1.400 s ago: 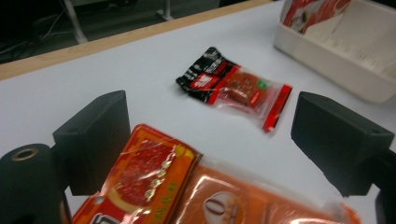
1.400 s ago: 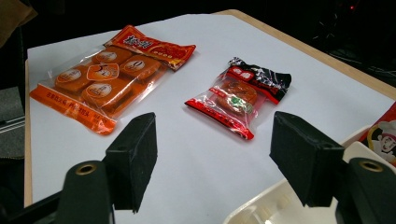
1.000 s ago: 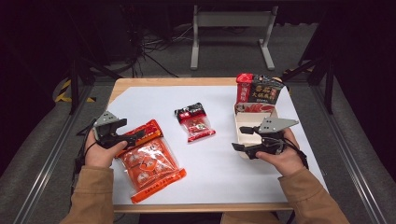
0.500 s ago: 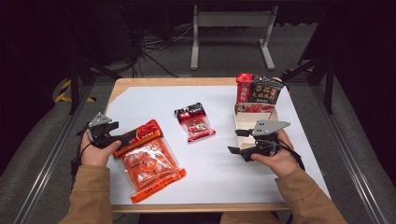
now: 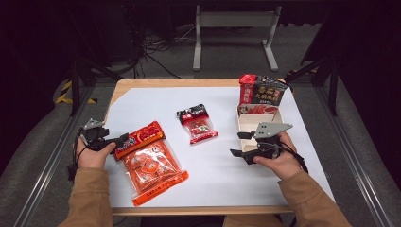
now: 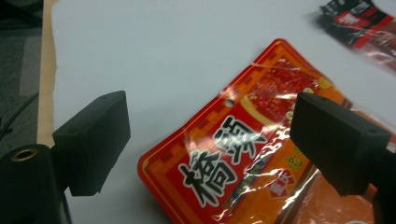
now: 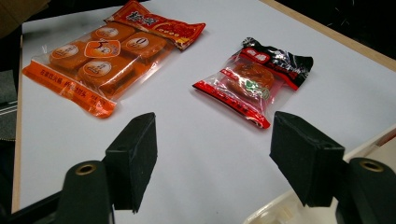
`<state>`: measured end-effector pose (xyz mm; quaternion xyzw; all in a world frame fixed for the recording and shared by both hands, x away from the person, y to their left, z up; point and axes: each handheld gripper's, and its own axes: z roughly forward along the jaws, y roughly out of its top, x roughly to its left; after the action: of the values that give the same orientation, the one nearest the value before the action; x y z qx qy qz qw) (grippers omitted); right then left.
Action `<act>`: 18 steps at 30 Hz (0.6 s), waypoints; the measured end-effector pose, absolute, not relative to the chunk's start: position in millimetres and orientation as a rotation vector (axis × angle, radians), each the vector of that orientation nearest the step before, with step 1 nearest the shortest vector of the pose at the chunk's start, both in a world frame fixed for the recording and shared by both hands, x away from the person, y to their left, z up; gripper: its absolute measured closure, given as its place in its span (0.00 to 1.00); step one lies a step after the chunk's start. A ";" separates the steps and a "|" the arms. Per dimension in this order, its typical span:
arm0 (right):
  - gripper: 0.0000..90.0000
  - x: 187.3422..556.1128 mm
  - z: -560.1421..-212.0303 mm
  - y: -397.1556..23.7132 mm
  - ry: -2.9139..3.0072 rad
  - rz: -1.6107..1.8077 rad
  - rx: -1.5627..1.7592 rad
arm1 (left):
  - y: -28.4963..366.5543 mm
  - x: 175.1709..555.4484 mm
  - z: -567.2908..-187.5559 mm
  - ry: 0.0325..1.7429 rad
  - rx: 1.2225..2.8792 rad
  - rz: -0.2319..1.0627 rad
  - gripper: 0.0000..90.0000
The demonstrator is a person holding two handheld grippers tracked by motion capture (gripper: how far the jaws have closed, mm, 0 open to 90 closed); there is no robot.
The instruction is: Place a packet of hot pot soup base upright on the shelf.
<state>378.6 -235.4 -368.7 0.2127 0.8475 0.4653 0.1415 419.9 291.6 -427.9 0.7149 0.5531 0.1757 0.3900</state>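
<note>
Left gripper point(image 5: 124, 140) at the near-left of the counter point(image 5: 156, 101), jaws spread wide and empty, straddling the header end of the large orange snack bag point(image 5: 147, 161). In the left gripper view, that bag point(image 6: 252, 163) lies flat between and just ahead of the jaws, printed red header toward the gripper, not yet pinched. Long axis of the bag running from the header by the left gripper diagonally toward the near edge of the counter. Clearly the nearer tool: left, already at the bag's top corner; probably only a short push forward and a close needed to catch the header seam.

Right gripper point(image 5: 242, 144) also spread open and holding nothing, hovering beside the open cream box point(image 5: 246, 124) at the right, pointed across the counter. In the right gripper view, small red-and-black packet point(image 7: 254, 81) ahead and slightly right between the jaws, well apart from them, with the orange bag point(image 7: 109, 51) farther off to the left.
</note>
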 end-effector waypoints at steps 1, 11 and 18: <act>0.36 378.6 -368.7 -235.2 2.448 1.345 0.614 | 292.4 420.5 -430.2 1.411 1.816 0.442 0.15; 0.37 378.3 -370.1 -232.1 2.461 1.343 0.608 | 298.7 422.4 -441.7 1.467 1.823 0.392 0.17; 0.37 377.5 -370.0 -231.7 2.463 1.341 0.605 | 298.9 422.6 -445.3 1.507 1.836 0.347 0.20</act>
<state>377.5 -231.7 -370.0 0.2090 0.8505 0.4631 0.1359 422.6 298.9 -445.3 0.7129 0.5851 0.1348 0.3624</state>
